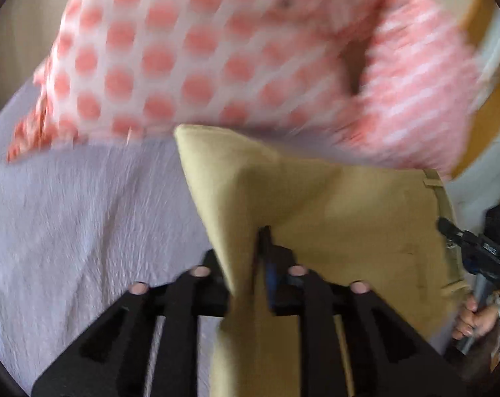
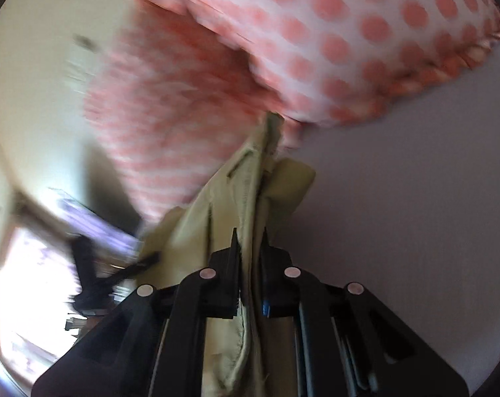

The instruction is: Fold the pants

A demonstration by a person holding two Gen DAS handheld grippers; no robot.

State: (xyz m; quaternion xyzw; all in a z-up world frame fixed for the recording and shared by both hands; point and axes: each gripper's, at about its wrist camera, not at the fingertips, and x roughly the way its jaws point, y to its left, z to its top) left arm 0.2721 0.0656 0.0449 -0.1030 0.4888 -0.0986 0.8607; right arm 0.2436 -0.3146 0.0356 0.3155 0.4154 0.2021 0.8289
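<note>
The tan pants (image 1: 332,211) hang in the air over the bed, held up by both grippers. My left gripper (image 1: 250,248) is shut on a fold of the tan cloth, which drapes down between its fingers. My right gripper (image 2: 250,241) is shut on the waistband end of the pants (image 2: 246,178), with seams and a belt loop showing. In the left wrist view the right gripper (image 1: 481,251) shows at the far right edge of the pants, held by a hand (image 1: 472,321). Both views are blurred by motion.
A white bed sheet (image 1: 84,215) lies below, also in the right wrist view (image 2: 415,198). A pink polka-dot pillow (image 1: 157,53) and a pink striped cloth (image 1: 415,92) lie at the bed's far side. A bright window (image 2: 34,281) is at left.
</note>
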